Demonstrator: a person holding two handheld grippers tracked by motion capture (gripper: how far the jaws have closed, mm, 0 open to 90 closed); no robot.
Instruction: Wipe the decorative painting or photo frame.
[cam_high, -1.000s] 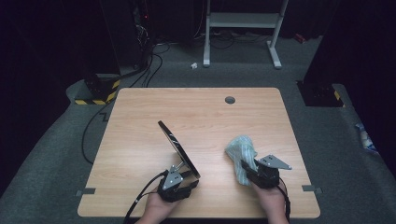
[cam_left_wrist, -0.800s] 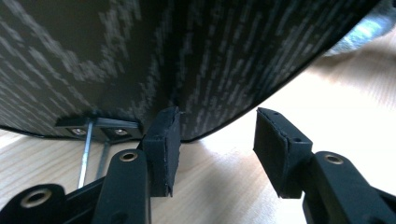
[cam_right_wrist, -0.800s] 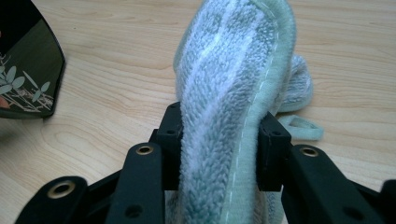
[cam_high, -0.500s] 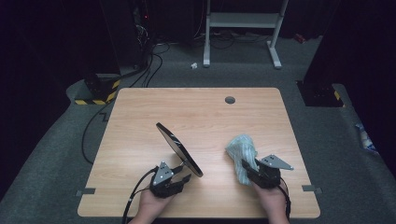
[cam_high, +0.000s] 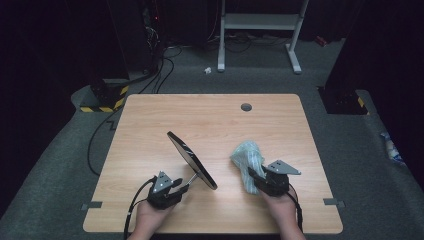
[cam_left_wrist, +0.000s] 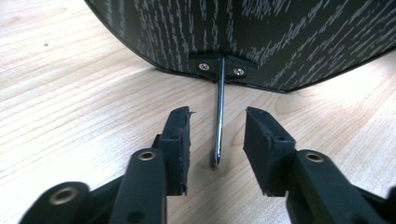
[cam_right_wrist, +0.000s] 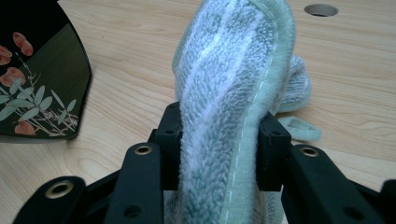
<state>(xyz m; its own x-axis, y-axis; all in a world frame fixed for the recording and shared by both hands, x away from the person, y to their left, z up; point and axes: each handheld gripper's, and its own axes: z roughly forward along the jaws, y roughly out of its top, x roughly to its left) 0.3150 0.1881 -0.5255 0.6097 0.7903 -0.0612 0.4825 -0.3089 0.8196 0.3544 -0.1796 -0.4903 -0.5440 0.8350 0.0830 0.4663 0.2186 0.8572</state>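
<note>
A black oval plaque (cam_high: 192, 160) stands tilted on the wooden table (cam_high: 210, 115), propped on a thin wire leg (cam_high: 191, 179). Its dark grained back (cam_left_wrist: 280, 37) and the wire leg (cam_left_wrist: 219, 135) face my left gripper (cam_left_wrist: 217, 113), which is open with the leg between its jaws, untouched. From above, the left gripper (cam_high: 182, 189) sits just behind the plaque. My right gripper (cam_high: 252, 176) is shut on a pale green towel (cam_high: 248, 155). The towel (cam_right_wrist: 233, 60) rises folded between the jaws. The plaque's front (cam_right_wrist: 42, 70) carries painted leaves and flowers.
A round cable hole (cam_high: 246, 107) lies at the table's far middle. Dark grey carpet surrounds the table, with cables (cam_high: 100, 145) at the left and a white frame (cam_high: 260, 30) beyond the far edge.
My left gripper has drawn back to the left, away from the plaque, which stands propped on its wire leg. The right gripper and towel have stayed put.
</note>
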